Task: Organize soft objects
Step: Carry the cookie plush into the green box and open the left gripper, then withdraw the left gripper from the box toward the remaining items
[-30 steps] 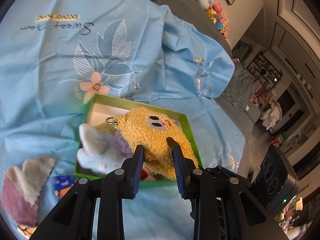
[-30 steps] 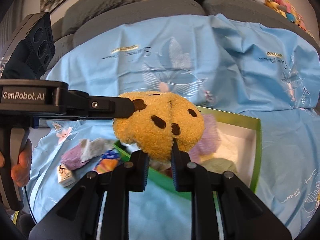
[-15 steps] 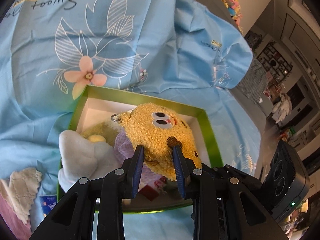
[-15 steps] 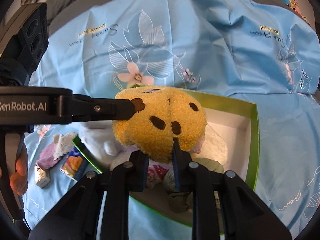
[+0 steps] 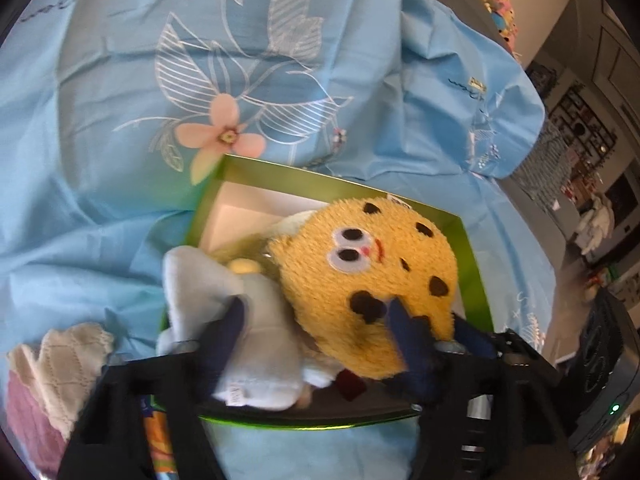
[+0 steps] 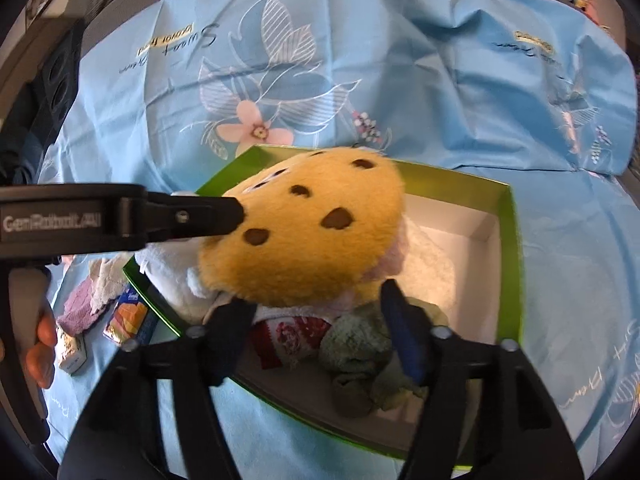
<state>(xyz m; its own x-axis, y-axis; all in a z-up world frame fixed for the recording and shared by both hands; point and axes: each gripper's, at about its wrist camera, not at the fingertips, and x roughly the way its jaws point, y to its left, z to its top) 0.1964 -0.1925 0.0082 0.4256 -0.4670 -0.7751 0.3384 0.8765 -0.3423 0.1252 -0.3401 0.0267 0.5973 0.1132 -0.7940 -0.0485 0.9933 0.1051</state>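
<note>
Now both tools release: left tool (image 5: 316, 320) and right tool (image 6: 316, 312) jaws just opened, yellow plush (image 5: 372, 280) between, ungripped, atop pile in green box (image 6: 510, 240) mid-sofa. Best: back out straight, avoid snagging fur. Left view shows face; right view shows green cloth (image 6: 360, 348).

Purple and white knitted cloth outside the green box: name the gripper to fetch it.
Left. The cloth lies beside the left gripper, whose jaws have just been opening, the yellow spotted plush loose between them in the box.
</note>
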